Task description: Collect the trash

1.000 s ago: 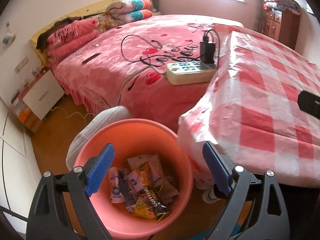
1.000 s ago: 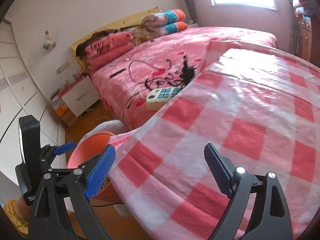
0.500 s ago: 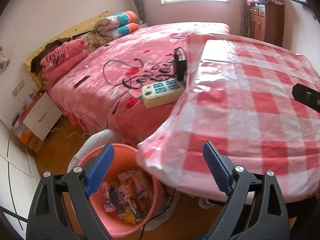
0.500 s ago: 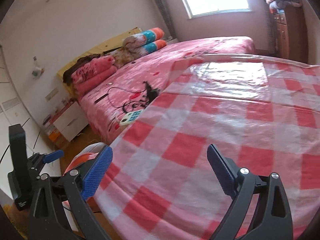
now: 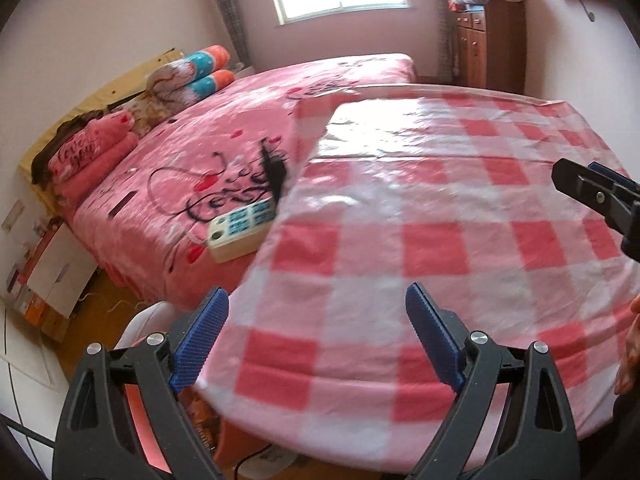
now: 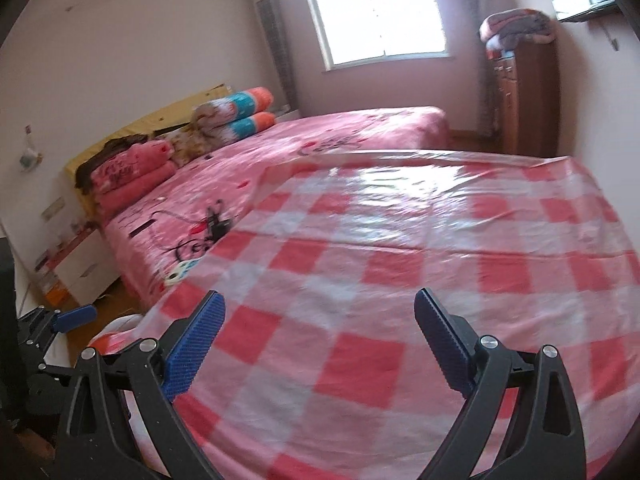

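Note:
My left gripper is open and empty above the near edge of the table with the red and white checked cloth. Below it, an orange trash bucket shows only as a sliver behind the left finger, with wrappers inside. My right gripper is open and empty over the same cloth. The right gripper's tip shows at the right edge of the left wrist view. The left gripper shows at the far left of the right wrist view. I see no trash on the cloth.
A bed with a pink cover stands left of the table, with a white power strip and a black charger on it. Folded bedding lies at the headboard. A wooden cabinet stands by the window. A white nightstand sits at the left.
Both grippers have risen and tilted up from the bucket toward the table top. The bucket has dropped almost out of the left wrist view. Both stay open.

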The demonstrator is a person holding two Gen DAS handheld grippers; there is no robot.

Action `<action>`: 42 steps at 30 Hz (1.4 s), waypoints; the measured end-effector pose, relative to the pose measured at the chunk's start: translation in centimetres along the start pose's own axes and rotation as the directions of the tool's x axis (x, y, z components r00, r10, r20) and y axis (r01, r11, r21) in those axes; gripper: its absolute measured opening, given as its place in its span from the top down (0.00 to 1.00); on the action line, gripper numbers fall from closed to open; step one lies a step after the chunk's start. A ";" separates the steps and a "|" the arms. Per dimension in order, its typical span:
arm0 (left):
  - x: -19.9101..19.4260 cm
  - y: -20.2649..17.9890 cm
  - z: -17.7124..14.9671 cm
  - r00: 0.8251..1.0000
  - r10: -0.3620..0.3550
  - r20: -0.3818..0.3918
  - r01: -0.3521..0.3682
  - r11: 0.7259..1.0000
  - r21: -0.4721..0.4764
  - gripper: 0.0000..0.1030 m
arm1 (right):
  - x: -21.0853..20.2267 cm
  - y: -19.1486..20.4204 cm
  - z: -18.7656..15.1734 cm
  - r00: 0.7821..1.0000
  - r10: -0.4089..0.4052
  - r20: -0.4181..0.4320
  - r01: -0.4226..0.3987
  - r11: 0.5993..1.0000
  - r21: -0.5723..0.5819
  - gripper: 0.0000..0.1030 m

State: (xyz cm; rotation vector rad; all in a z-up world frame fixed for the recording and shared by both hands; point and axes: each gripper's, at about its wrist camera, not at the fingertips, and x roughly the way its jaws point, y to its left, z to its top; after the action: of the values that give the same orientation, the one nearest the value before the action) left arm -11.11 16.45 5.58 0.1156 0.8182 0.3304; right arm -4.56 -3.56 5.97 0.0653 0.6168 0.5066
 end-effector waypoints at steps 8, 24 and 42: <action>0.2 -4.7 2.3 0.998 -0.061 0.009 0.061 0.997 0.040 0.12 | -1.0 -3.8 0.6 0.992 -0.124 0.037 0.123 0.992 0.029 0.08; 2.1 -8.8 5.7 0.992 -0.126 0.004 0.126 0.992 -0.005 0.11 | -1.6 -8.6 1.5 0.964 -0.254 0.073 0.247 0.964 0.097 0.08; 3.3 -15.0 7.8 0.989 -0.145 0.035 0.143 0.989 0.049 0.04 | -1.8 -12.1 1.5 0.928 -0.370 0.047 0.362 0.924 0.125 0.08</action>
State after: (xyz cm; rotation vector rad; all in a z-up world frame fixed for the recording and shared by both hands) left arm 0.36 3.61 5.20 0.1051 0.7921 0.1726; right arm 0.25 -14.91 5.64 0.0741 0.5725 0.1047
